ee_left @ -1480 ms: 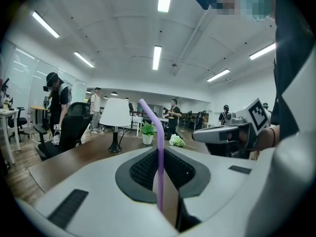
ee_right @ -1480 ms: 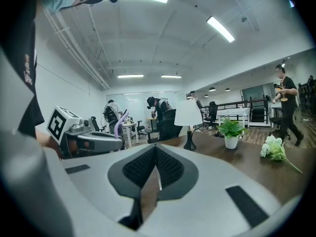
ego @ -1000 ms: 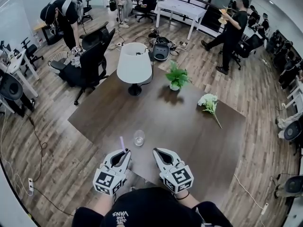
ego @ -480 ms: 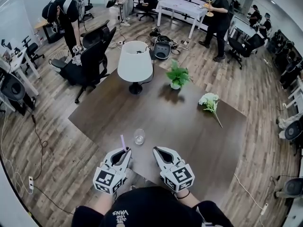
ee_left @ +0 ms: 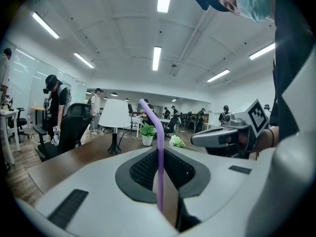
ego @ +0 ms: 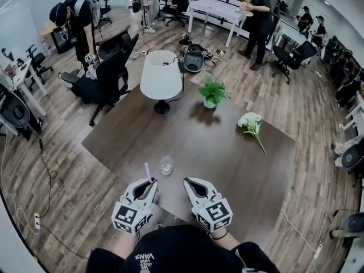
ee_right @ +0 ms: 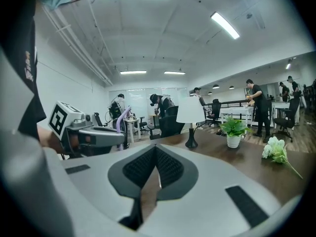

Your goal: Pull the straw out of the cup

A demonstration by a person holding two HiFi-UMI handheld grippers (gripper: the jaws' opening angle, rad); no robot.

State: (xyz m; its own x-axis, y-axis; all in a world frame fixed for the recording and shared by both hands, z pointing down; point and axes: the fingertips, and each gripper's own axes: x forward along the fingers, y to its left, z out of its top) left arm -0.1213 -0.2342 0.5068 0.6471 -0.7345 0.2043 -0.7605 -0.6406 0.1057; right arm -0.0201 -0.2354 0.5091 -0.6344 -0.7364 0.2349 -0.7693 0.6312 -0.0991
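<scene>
Now left hand-held gripper (ego: pixel 151 182) near-level, clamped on purple straw (ego: pixel 147 172); right hand-held gripper (ego: pixel 188 182) alongside, closed empty.

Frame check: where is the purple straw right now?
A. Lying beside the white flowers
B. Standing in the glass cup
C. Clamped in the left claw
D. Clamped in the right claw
C: the left gripper view shows the purple straw upright between the closed pads of the left claw, and in the head view it stands clear of the glass cup.
</scene>
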